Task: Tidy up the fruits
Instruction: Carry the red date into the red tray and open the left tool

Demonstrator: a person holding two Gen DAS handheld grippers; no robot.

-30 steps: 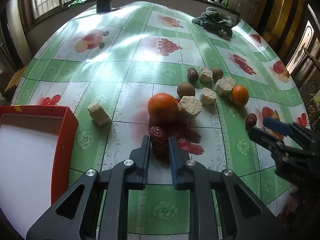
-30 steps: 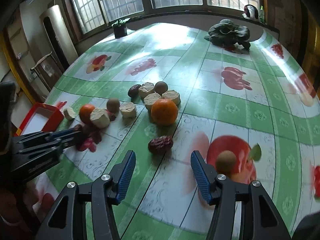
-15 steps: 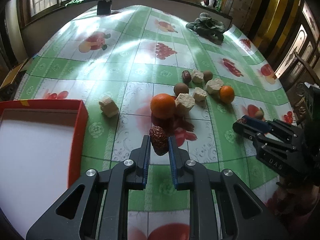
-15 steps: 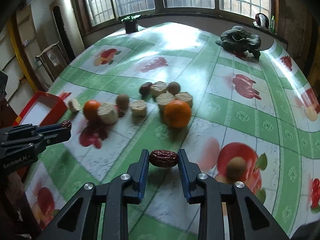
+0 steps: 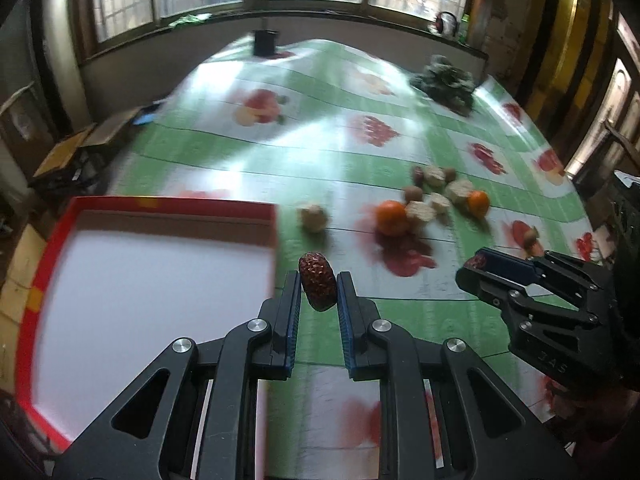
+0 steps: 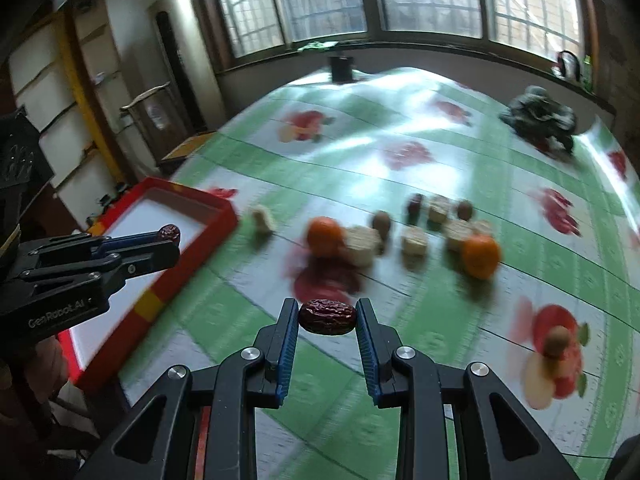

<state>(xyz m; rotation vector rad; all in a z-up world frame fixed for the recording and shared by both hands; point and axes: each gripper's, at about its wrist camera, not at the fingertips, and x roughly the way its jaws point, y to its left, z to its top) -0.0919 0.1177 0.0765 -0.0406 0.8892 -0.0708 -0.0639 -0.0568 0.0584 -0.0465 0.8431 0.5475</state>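
I have a wrinkled red date in each tool, and both are off the table so that I can carry them across in one trip. The left gripper (image 5: 318,292) is clenched on its date (image 5: 317,286), pinched across the narrow middle with the long axis standing up between the blue pads, so the fruit sticks out above the tips and cannot roll sideways. The right gripper (image 6: 327,318) is clamped on the other date (image 6: 327,317) end to end, lying crosswise between the pads; I judge that a less secure hold, since only the tips of the fruit bear on the rubber. The red tray (image 5: 276,216) sits at the left edge of the table (image 5: 320,152), white-floored and bare as far as I can see, which is why I take it for the collecting place. My left date hangs just beside the tray's right wall, not yet over the floor; the right date is further out over the cloth. The two oranges (image 6: 325,236), the small brown round fruits and the pale cake-like blocks (image 6: 362,244) lie clustered toward the table's middle and right. The background is blurred.
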